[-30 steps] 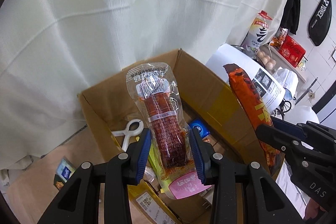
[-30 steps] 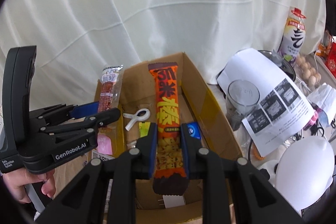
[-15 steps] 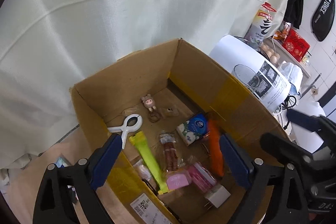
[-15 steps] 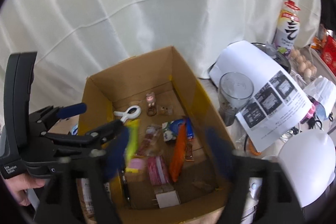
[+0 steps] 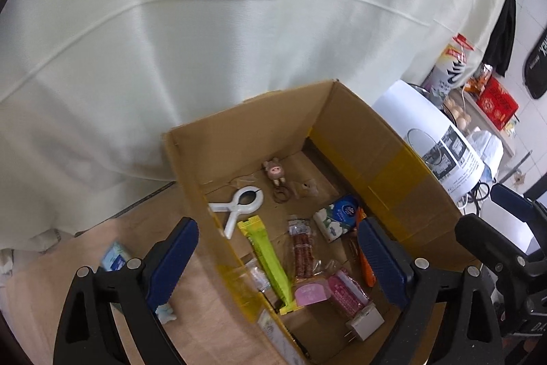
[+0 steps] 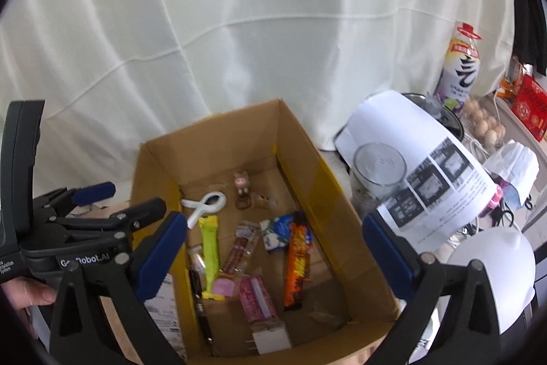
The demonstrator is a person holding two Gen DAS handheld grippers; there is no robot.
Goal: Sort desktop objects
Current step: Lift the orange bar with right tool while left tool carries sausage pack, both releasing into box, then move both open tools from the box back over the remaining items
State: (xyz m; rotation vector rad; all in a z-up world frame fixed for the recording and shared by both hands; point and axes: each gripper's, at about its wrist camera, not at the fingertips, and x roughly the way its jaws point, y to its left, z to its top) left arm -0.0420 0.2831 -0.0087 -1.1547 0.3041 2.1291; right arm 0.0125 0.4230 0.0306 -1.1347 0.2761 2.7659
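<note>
Cardboard box (image 6: 301, 139) sits centre frame in both views, its near wall cut off by the lower edge; sausage pack (image 5: 302, 248) and orange snack bar (image 6: 297, 259) both lie flat on its floor; sausage pack's long axis runs from frame bottom toward the far wall, pink label end nearest the camera; snack bar lies just right of it, roughly parallel, dark end toward the camera, and in the left wrist view only an orange sliver shows behind the finger; print on both wrappers too blurred to read.

Left gripper (image 5: 278, 257) hangs above the box with fingers spread wide, nothing between them; right gripper (image 6: 273, 248) likewise parted and empty; "Robot.AI" reads on the left gripper's body at left of the right wrist view.

White clip (image 5: 239, 206), green stick pack (image 6: 210, 248), blue tissue pack (image 5: 336, 218) also lie in the box; pen (image 6: 201, 307) partly hidden along the left wall.
</note>
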